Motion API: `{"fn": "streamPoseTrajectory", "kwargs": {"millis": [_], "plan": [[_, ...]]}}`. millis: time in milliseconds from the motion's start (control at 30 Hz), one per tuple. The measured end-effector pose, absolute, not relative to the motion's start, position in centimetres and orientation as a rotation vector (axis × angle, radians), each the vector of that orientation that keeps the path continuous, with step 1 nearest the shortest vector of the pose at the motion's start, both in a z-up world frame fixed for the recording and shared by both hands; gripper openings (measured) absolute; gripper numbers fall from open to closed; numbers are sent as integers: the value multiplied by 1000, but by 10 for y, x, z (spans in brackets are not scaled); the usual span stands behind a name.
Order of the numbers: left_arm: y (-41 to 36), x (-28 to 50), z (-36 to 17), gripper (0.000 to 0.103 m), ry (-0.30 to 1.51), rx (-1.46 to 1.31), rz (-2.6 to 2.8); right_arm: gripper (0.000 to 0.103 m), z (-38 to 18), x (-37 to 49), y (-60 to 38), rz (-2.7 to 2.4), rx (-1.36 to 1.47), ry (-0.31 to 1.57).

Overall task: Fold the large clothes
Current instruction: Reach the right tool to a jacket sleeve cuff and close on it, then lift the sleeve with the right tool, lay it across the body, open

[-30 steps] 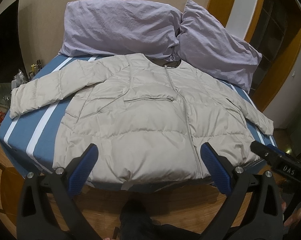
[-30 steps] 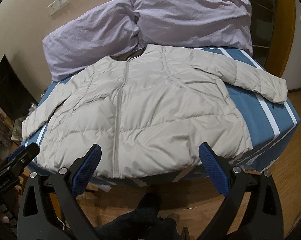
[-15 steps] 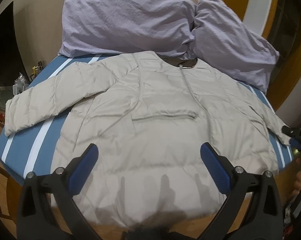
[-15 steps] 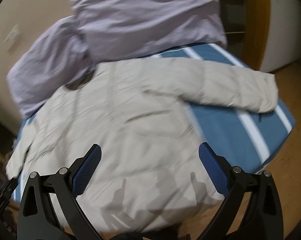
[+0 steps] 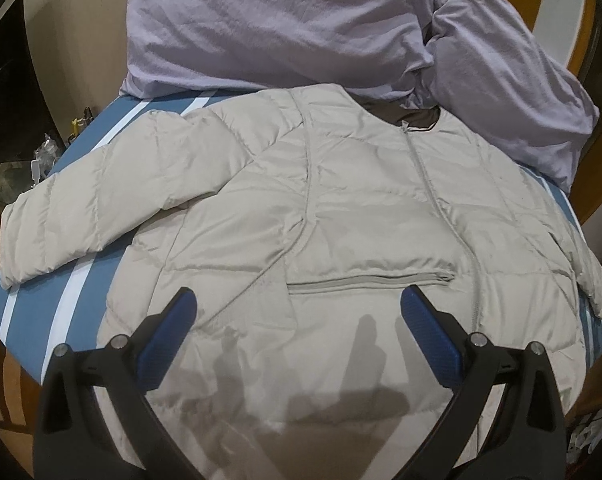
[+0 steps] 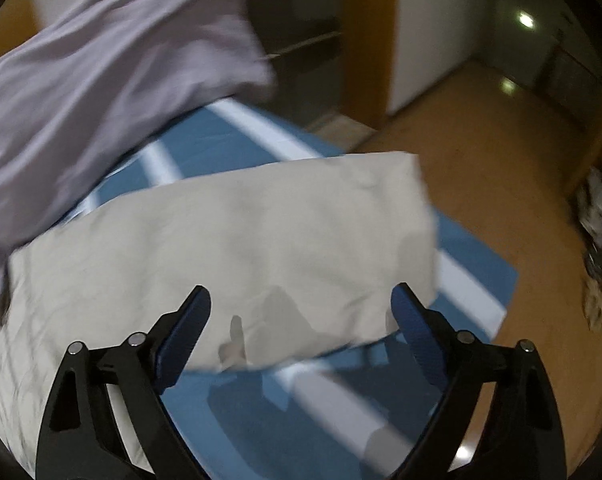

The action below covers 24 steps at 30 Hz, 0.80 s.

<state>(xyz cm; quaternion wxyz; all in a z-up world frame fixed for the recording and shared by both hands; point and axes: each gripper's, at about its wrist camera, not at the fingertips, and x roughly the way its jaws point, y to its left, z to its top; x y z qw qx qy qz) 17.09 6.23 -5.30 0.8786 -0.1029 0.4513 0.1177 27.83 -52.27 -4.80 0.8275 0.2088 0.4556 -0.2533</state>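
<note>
The jacket is quilted cloth with a soft, slightly shiny surface; the pillows are matt, wrinkled cloth; the bed cover is smooth striped fabric; the floor is glossy wood.

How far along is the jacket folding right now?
Done: the beige puffer jacket lies spread flat and zipped on the striped bed, both sleeves out to the sides. No fold shows yet. In hand: nothing; the left gripper hovers open over the front, and the right gripper, its jaws just closing slightly with nothing between them, hangs over the sleeve. Left: every fold.
</note>
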Motion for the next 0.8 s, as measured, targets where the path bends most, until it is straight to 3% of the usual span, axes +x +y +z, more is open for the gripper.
{"fn": "streamPoseTrajectory", "kwargs": {"millis": [467, 500, 567, 667, 800], "plan": [[80, 183, -64, 101, 982, -219, 255, 64, -93, 271, -586, -627, 672, 1018], [81, 183, -65, 101, 983, -219, 255, 60, -93, 272, -584, -624, 653, 1019], [82, 184, -65, 101, 986, -221, 255, 39, -91, 275, -580, -602, 632, 1020], [83, 185, -66, 101, 986, -226, 254, 21, -84, 279, -573, -585, 599, 1009], [85, 184, -65, 101, 976, -233, 250, 18, -65, 287, -558, -619, 500, 990]]}}
